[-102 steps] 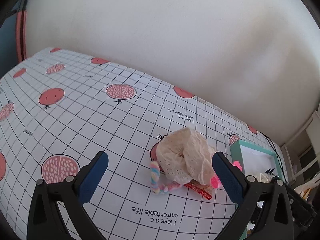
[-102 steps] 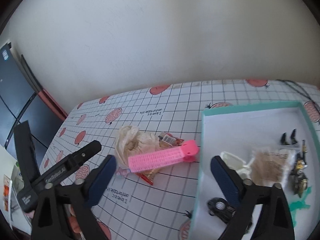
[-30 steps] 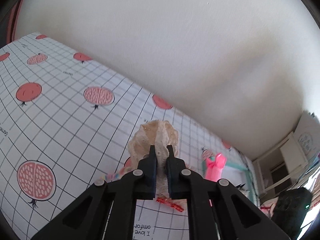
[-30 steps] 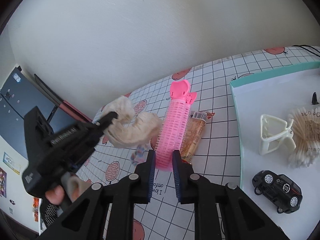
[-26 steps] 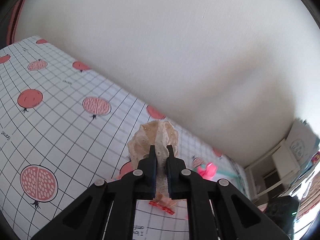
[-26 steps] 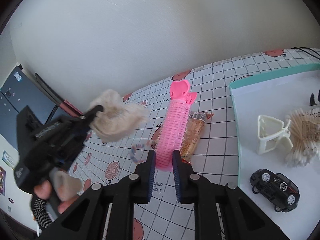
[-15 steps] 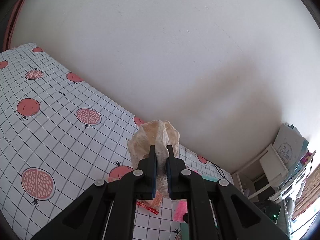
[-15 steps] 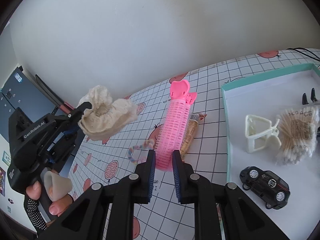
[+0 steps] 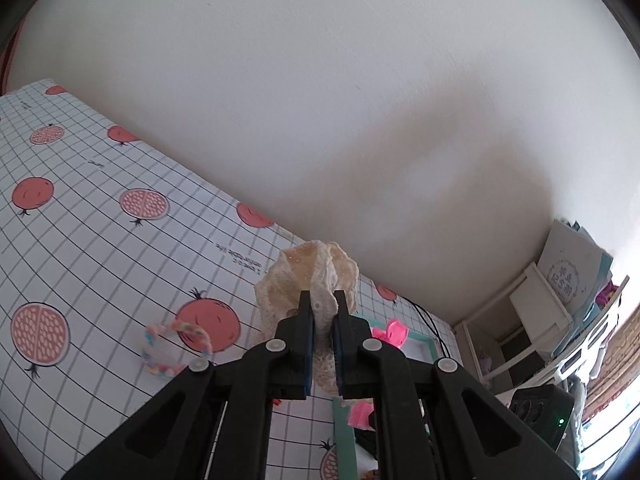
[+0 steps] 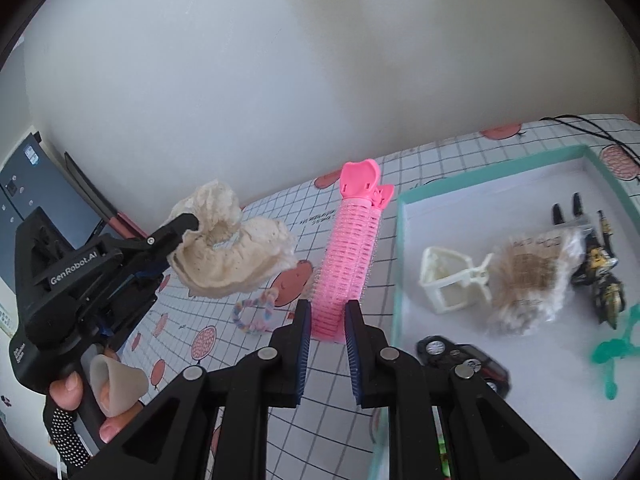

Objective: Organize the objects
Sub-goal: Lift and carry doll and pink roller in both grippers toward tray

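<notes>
Through the left wrist camera, the left gripper (image 9: pixel 322 312) is clenching a cream lace scrunchie (image 9: pixel 310 276), its blue pads pinching the fabric so that the ruffles are bulging above and hanging below them, clear of the tabletop (image 9: pixel 92 216) with its grid and pomegranate print. A pastel braided hair tie (image 9: pixel 172 346) is lying on the tabletop just left of the gripper, and the pink tip of a hair roller clip (image 9: pixel 390 331) is peeking out on its right, beside the teal rim of a tray (image 9: pixel 343 432). Through the right wrist camera, the right gripper (image 10: pixel 325 322) is grasping the pink hair roller clip (image 10: pixel 352 256) by its lower end, the roller standing up and away from the pads, lifted off the tabletop (image 10: pixel 280 436) just left of the tray (image 10: pixel 486 174). Inside the tray are lying a cream claw clip (image 10: pixel 452 278), a bag of cotton swabs (image 10: pixel 528 276), a black toy car (image 10: pixel 464 360), a black and gold toy motorcycle (image 10: pixel 604 276) and a green plastic piece (image 10: pixel 614 354). On the left a person's hand (image 10: pixel 80 404) is holding the left gripper (image 10: pixel 188 224), which is carrying the scrunchie (image 10: pixel 232 248) in the air above the hair tie (image 10: pixel 256 312).
</notes>
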The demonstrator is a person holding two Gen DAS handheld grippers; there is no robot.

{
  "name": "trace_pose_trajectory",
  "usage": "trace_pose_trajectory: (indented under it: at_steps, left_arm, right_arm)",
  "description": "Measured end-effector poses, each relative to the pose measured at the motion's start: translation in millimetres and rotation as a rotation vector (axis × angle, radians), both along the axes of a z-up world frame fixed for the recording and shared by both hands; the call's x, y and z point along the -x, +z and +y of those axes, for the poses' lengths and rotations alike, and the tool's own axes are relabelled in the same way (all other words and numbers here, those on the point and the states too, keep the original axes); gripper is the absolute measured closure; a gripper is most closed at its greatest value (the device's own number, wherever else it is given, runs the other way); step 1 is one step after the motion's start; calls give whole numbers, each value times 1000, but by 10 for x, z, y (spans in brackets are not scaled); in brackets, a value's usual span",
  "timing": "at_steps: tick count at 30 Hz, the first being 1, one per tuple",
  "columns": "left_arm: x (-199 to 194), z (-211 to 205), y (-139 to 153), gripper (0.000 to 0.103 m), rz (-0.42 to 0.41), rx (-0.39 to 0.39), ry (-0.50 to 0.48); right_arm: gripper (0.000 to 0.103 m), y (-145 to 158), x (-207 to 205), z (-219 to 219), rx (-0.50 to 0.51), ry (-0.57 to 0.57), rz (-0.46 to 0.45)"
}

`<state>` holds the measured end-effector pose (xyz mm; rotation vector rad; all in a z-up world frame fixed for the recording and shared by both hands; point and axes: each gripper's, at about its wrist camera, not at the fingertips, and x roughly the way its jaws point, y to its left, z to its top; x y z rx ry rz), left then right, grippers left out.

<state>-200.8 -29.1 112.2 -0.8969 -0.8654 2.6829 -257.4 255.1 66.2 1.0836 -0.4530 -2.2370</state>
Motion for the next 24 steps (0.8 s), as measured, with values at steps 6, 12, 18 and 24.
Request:
trace_pose_trajectory:
  at_steps: [6,12,18,24]
  left_arm:
    - [48,238,87,95,7,20,-39]
    - [153,488,222,95,23,28,-54]
    - [214,782,293,95,20,44,-78]
    - [303,1047,320,95,10,58,-90]
  right_arm:
    - [85,27,57,278,32,-58,0]
    - [85,74,75,552,55,-117,10]
    - [85,104,81,878,83,-169,16]
    - [85,103,127,1147,105,-215,8]
